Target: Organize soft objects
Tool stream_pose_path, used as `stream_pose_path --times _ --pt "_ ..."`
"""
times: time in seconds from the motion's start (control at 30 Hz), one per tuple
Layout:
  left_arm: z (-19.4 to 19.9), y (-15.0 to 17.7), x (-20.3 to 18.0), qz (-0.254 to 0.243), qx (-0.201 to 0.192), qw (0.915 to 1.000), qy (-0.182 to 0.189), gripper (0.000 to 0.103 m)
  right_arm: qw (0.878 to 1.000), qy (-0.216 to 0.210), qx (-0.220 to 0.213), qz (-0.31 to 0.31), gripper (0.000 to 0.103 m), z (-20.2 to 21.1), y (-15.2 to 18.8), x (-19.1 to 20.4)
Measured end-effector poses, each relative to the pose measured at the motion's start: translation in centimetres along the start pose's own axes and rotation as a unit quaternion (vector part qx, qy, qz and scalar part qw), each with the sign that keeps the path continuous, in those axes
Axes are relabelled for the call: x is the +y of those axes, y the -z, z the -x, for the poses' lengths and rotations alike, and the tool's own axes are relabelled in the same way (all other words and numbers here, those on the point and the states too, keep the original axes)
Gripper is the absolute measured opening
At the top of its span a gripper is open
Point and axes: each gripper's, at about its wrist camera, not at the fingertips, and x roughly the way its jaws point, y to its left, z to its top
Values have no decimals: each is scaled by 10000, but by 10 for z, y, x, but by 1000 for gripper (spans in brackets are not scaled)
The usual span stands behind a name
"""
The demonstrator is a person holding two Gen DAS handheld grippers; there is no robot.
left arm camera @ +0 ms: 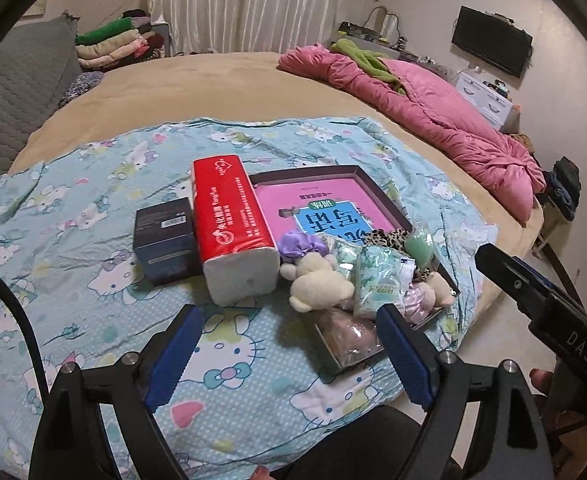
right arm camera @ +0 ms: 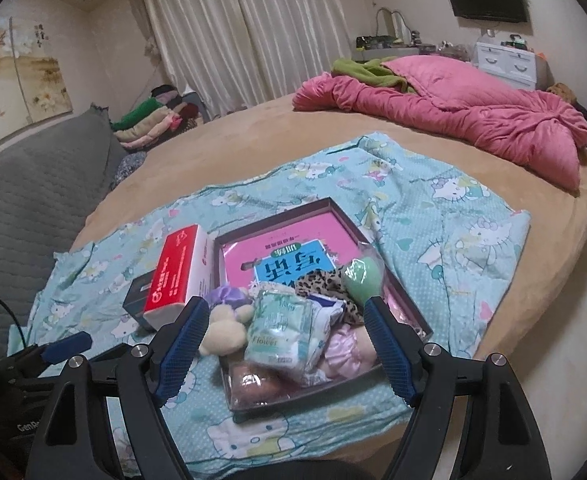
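The soft objects lie heaped in the near end of a dark shallow tray [right arm camera: 421,320], straight ahead of the right tool [right arm camera: 285,350] and ahead and to the right of the left tool [left arm camera: 287,354]. Among them are a cream plush bear [left arm camera: 317,280] hanging over the tray's left edge, a purple scrunchie [left arm camera: 299,242] just beyond it, a green tissue pack [right arm camera: 277,332] on top of the pile, a leopard-print piece [right arm camera: 325,280], a mint-green sponge in clear wrap [right arm camera: 361,276], pale pink satin fabric [right arm camera: 347,348] and a bagged pinkish item [right arm camera: 253,384] at the nearest corner. A pink book [left arm camera: 325,200] lies flat in the tray's far half.

Left of the tray stands a red tissue brick [left arm camera: 233,224], with a dark box [left arm camera: 165,236] touching its left side. All rest on a Hello Kitty sheet [left arm camera: 73,200] spread over a tan round bed [right arm camera: 253,136]; a pink quilt [right arm camera: 453,116] lies far off to the right.

Both tools hang above the sheet with their blue-padded jaws spread wide, gripping nothing.
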Motion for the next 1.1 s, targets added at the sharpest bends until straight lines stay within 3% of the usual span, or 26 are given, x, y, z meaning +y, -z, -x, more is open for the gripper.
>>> stream_pose_path --times 0.47,0.73,0.93,1.1 --pt "9 7 1 16 93 9998 -164 88 9999 13 67 100 81 1 9 2" --pt "9 23 -9 -47 152 9995 -276 88 9997 19 240 49 81 11 29 6" --pt "11 39 -19 -264 226 9987 -378 88 9998 107 8 -143 81 32 46 -2" --pt "16 48 -20 -242 206 9987 -401 88 9999 125 79 -67 81 41 55 -3"
